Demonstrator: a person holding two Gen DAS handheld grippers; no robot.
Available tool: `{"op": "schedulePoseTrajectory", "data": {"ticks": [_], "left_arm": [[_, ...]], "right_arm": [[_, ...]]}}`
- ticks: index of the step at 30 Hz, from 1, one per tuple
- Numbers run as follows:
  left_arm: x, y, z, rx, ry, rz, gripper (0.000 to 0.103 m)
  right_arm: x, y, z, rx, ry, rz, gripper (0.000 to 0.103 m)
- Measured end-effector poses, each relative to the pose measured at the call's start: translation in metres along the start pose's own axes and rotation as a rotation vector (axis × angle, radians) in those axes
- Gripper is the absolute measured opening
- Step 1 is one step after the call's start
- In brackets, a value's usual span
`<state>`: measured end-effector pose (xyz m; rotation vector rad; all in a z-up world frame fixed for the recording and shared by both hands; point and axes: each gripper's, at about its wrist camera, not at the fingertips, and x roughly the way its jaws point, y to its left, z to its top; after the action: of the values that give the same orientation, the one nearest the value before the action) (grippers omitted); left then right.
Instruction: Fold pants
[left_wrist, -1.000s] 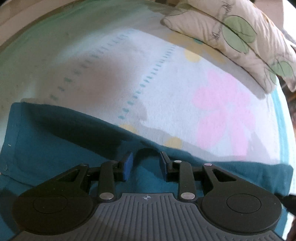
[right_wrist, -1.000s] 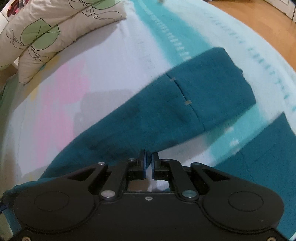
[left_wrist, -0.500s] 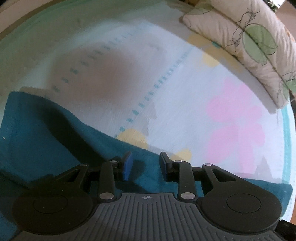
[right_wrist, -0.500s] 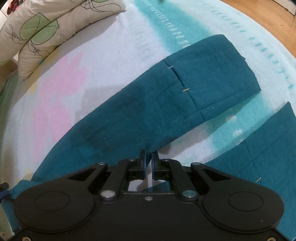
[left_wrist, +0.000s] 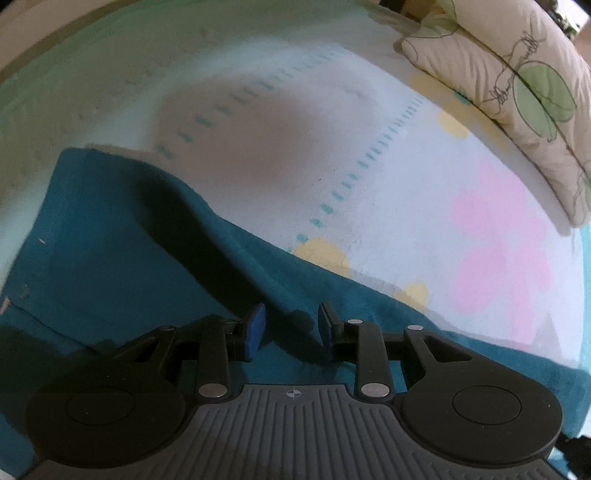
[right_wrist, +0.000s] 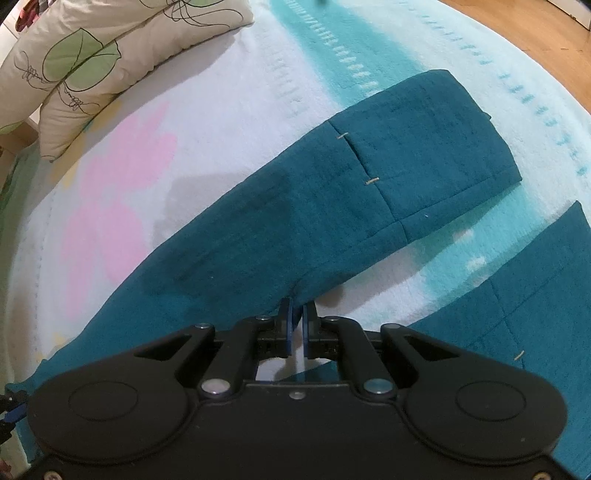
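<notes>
Teal pants (right_wrist: 332, 206) lie spread on a bed. In the right wrist view one leg runs from lower left to its hem at upper right, and the other leg (right_wrist: 517, 325) shows at lower right. My right gripper (right_wrist: 297, 325) is shut on the near edge of the upper leg. In the left wrist view the pants (left_wrist: 122, 258) cover the lower left, with a dark fold across them. My left gripper (left_wrist: 291, 328) is open, its jaws just above the cloth near the pants' far edge, with nothing between them.
The bed has a white blanket (left_wrist: 424, 206) with pink flowers, yellow dots and turquoise stripes. A leaf-print pillow (left_wrist: 517, 85) lies at the head and also shows in the right wrist view (right_wrist: 92, 66). Wooden floor (right_wrist: 535, 26) lies beyond the bed's edge.
The right gripper has pulled the pant leg, which now lies flatter and straighter with its hem farther out. The left gripper has shifted over the pants, staying open.
</notes>
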<state>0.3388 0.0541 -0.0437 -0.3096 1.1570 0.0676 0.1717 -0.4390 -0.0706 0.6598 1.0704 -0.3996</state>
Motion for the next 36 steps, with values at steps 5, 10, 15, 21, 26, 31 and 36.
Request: {"op": "schedulePoseTrajectory", "data": {"ticks": [5,10,15,21,26,31,36], "left_arm": [[0.012,-0.004,-0.001,-0.021,0.009,-0.036,0.03],[0.027,-0.009,-0.004,-0.053,0.046,-0.074,0.03],[0.04,-0.007,-0.008,-0.122,0.075,-0.111,0.03],[0.032,-0.005,0.002,-0.188,0.027,-0.138,0.003],[-0.011,-0.025,0.011,-0.075,-0.097,-0.139,0.002],[-0.07,-0.033,0.011,0.004,-0.194,-0.164,0.002],[-0.128,-0.017,-0.014,0.077,-0.254,-0.21,0.003]], "right_arm": [[0.001,-0.001,0.001,0.0,0.006,0.001,0.01],[0.003,0.0,0.002,0.001,0.01,-0.001,0.01],[0.004,-0.001,0.001,0.003,0.013,-0.002,0.01],[-0.001,-0.001,0.003,0.017,-0.005,0.015,0.01],[-0.022,0.006,0.015,0.027,-0.074,0.051,0.01],[-0.078,0.018,0.024,0.006,-0.189,0.108,0.01],[-0.149,0.021,-0.001,-0.074,-0.265,0.118,0.009]]}}
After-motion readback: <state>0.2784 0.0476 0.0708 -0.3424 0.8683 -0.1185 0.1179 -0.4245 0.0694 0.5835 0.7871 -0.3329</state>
